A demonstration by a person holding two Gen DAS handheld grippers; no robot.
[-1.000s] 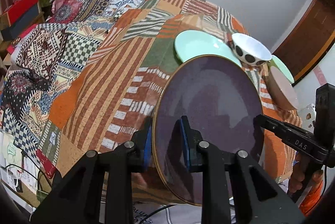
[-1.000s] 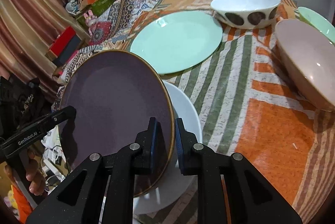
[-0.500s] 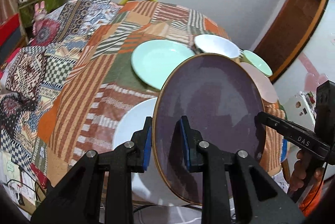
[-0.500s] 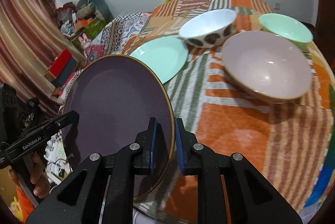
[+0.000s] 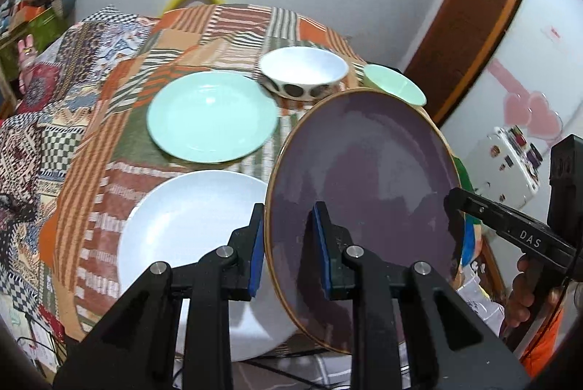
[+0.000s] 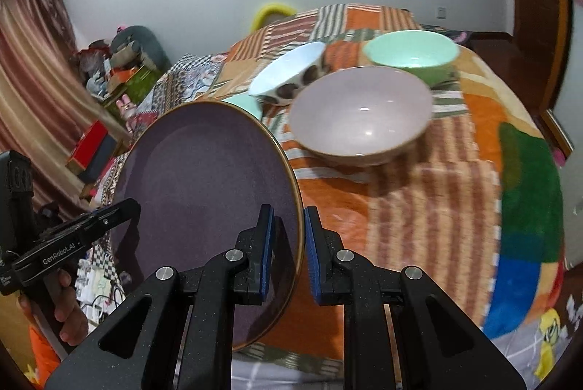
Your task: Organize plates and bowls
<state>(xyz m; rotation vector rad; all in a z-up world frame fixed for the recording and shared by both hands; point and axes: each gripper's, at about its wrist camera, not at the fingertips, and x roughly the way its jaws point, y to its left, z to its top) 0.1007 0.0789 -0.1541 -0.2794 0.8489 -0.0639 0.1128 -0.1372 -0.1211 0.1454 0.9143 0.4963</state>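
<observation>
Left wrist view, left to right: patchwork cloth (image 5: 91, 142) covers the table; a mint plate (image 5: 213, 116) lies flat at about 11 o'clock from the left gripper (image 5: 289, 249), and a white plate (image 5: 193, 244) lies flat just nearer, at 9 o'clock, its right edge hidden behind the purple plate (image 5: 364, 178). White spotted bowl (image 5: 304, 77) sits at 12 o'clock beyond the mint plate, mint bowl (image 5: 395, 84) just right of it at 1 o'clock, partly cut off by the purple plate's top rim. The purple plate is held up off the cloth, tilted nearly on edge, gold rim showing. Left gripper pinches its lower left rim, one blue pad on each face. At 3 o'clock the right gripper (image 5: 457, 202) reaches in, tip against the plate's right rim, a hand behind it. Right wrist view, left to right: left gripper (image 6: 120, 211) enters at 9 o'clock, meeting the plate's (image 6: 204, 178) left edge. Right gripper (image 6: 288, 244) straddles the plate's right rim; left pad looks pressed to the face, right pad close by the back, contact there unclear. Pink bowl (image 6: 360, 115) stands on the cloth at 1 o'clock, spotted bowl (image 6: 288, 73) at 12, mint bowl (image 6: 411, 55) beyond at 1 o'clock.
</observation>
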